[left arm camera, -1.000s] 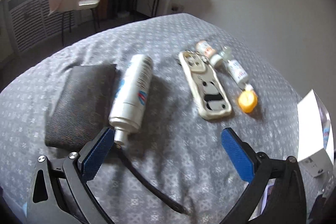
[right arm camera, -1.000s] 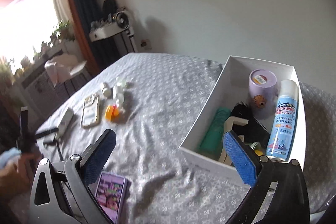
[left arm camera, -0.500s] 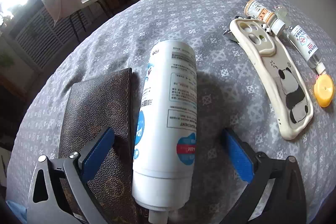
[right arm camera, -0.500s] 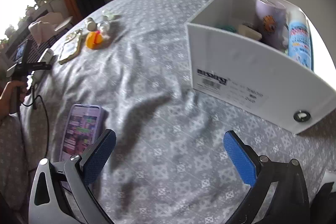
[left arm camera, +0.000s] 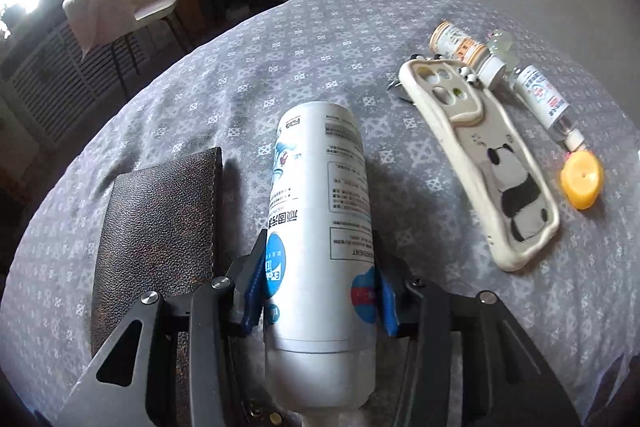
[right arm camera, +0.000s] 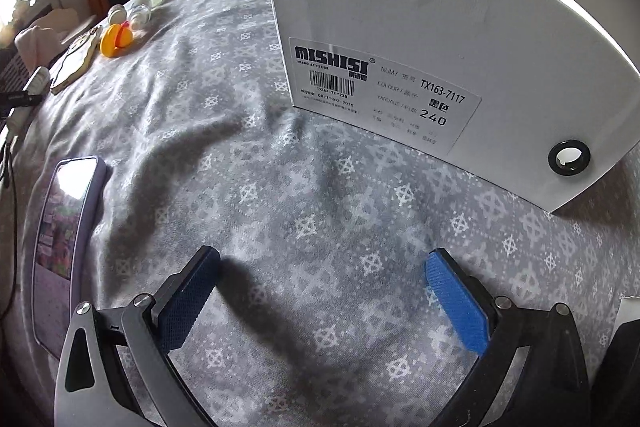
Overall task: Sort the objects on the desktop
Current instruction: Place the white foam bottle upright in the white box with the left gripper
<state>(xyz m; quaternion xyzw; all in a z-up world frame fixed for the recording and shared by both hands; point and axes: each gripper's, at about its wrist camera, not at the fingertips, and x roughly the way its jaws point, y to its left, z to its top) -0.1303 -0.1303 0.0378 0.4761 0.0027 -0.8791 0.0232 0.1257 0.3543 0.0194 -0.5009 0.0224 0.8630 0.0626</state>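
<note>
Two grippers work a grey patterned cloth (left arm camera: 320, 39): the left gripper (left arm camera: 319, 297) is closing on a white spray can (left arm camera: 320, 211) lying beside a dark wallet (left arm camera: 160, 227), the right gripper (right arm camera: 320, 303) hangs empty near the white box (right arm camera: 400, 7), where the can likely goes next.

"MISHISI", "TX163-7117", "240" on white box (right arm camera: 420, 27) label, "FDA" on spray can (left arm camera: 320, 207)

Desk (left arm camera: 320, 39): wallet (left arm camera: 160, 227) left of can (left arm camera: 320, 211); phone case (left arm camera: 484, 163) right of can; two bottles (left arm camera: 464, 53) and cap (left arm camera: 582, 181) beyond case. Phone (right arm camera: 64, 227) left of box (right arm camera: 420, 39).
</note>
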